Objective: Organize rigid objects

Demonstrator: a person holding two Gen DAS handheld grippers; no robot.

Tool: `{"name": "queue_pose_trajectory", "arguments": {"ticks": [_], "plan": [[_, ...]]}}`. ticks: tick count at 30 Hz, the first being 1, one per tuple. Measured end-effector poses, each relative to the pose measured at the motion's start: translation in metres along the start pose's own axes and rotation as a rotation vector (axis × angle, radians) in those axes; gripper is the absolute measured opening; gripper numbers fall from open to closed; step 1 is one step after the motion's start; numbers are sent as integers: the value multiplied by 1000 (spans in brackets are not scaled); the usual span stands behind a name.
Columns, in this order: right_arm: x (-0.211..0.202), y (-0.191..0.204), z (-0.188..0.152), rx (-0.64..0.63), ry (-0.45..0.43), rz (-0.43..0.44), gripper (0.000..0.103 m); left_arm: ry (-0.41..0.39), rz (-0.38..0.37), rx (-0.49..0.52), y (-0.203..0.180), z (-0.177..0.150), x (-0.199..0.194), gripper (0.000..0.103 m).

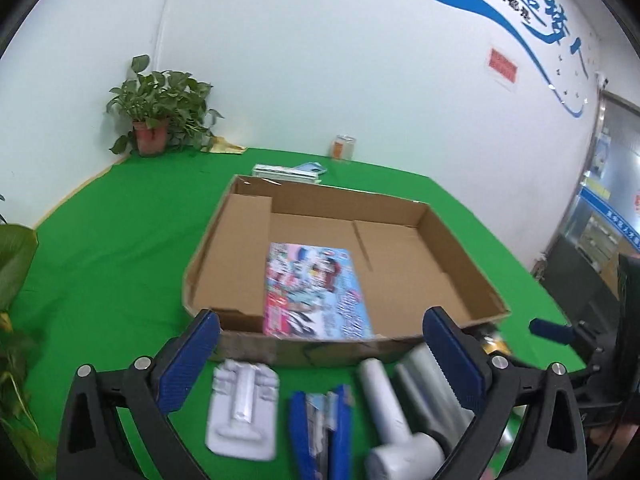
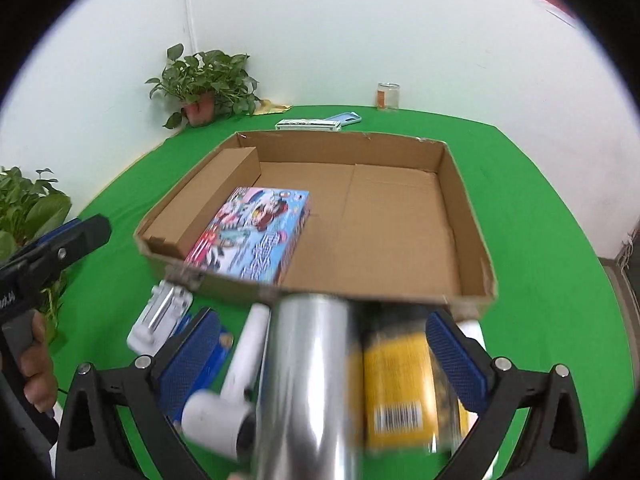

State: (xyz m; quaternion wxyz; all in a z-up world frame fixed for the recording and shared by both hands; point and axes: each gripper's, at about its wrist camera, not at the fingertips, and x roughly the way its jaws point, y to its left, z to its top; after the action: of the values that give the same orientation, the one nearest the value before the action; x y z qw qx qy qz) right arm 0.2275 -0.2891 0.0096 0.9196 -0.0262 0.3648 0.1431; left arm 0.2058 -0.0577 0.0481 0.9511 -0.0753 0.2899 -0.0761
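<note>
An open cardboard box (image 1: 248, 340) (image 2: 400, 294) lies on the green table, with a colourful printed box (image 1: 316, 292) (image 2: 256, 236) flat inside it. In front of the box's near wall lie a white plastic holder (image 1: 242, 412) (image 2: 160, 320), a blue pack (image 1: 320, 428), a white handled device (image 1: 390, 420) (image 2: 236, 376), a silver cylinder (image 1: 432, 384) (image 2: 312, 380) and a yellow pack (image 2: 396, 384). My left gripper (image 1: 322, 336) hangs open above these items, holding nothing. My right gripper (image 2: 324, 332) is open over the blurred silver cylinder and yellow pack, its pads apart from them.
A potted plant (image 1: 156, 120) (image 2: 204, 84) stands at the far left corner; a second plant (image 2: 28, 208) is at the left edge. Behind the box lie a flat pale case (image 2: 308, 124) and a glass jar (image 2: 388, 96). A hand (image 2: 36, 360) holds the left gripper's handle.
</note>
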Motion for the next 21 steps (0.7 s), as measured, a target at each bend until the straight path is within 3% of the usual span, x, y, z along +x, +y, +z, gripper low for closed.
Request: {"name": "queue_pose_trajectory", "arguments": {"ticks": [1,2,4,5,6,7,9,10,12,14,19,21], "plan": [[-6,-3,-7,9,-8,-1,102,-4,-15,9,-7,-4,-7,85],[-9,-5,-11,12,-10,-5,102,-3,-37,21,-15,-8,-12,50],[-15,-10,-21,10,-4,0,102,44,-110,41,-29,-15,-15,3],[-21,-10,-26,8,-8,2,95,55,-116,47,-36,-17,-17,2],[-24,-11,-30,9,-17,-2,78,50,-106,62,-44,-21,-21,2],[-27,-12,-32,11,-21,-9,71,45,-103,70,-50,-23,-25,4],[-31,-15,-37,23,-25,-13,69,76,-98,63,-58,-25,-28,51],[-31,-17,-39,28,-28,-4,70,100,-96,53,-59,-24,-26,103],[-35,-18,-43,29,-33,-1,93,78,-119,4,-57,-24,-24,103],[-37,-21,-47,17,-38,15,103,112,-124,-6,-59,-25,-17,102],[-34,-32,-57,50,-7,115,103,211,-176,-38,-55,-35,2,102],[-29,-39,-65,86,29,203,103,271,-218,-60,-56,-42,11,102]]}}
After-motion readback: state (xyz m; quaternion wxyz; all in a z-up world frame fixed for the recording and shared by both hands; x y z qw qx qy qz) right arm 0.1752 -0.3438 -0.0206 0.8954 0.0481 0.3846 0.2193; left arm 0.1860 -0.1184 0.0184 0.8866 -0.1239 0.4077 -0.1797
